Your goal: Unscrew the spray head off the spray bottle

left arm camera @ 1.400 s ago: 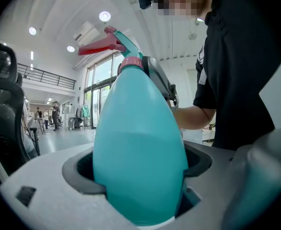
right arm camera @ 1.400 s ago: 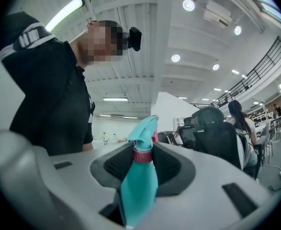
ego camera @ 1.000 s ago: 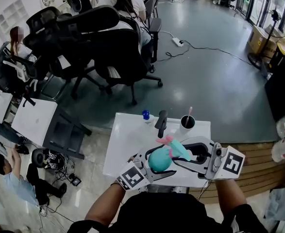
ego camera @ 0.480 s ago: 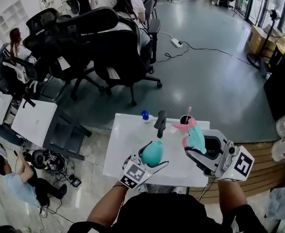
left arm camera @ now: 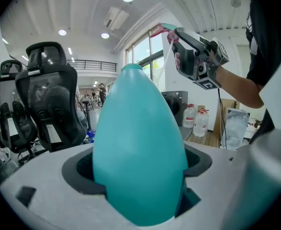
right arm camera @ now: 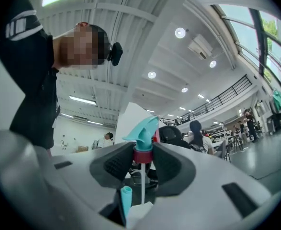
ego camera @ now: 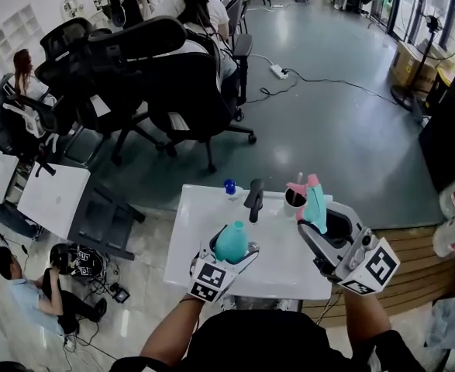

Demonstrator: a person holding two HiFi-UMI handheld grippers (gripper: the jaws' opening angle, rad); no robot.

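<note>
The teal egg-shaped spray bottle [ego camera: 232,241] has no head on it and its neck is bare. My left gripper [ego camera: 231,253] is shut on the bottle's body [left arm camera: 138,152] just above the white table [ego camera: 198,217]. The spray head [ego camera: 312,198], teal with a pink trigger and collar, is off the bottle, held up to the right. My right gripper [ego camera: 317,217] is shut on its collar [right arm camera: 142,155]. The white dip tube [right arm camera: 141,182] hangs down between the jaws. The left gripper view shows the right gripper [left arm camera: 196,56] high up with the head [left arm camera: 165,28].
On the table's far edge stand a dark cup [ego camera: 294,198] with a stick in it, a black object [ego camera: 253,195] and a small blue-capped item [ego camera: 229,185]. Office chairs [ego camera: 173,76] crowd the floor beyond. A wooden bench [ego camera: 425,262] lies to the right.
The two grippers have drawn apart. The right one carried the spray head up and to the right, off the bottle. The left one brought the bottle down and left toward the table.
</note>
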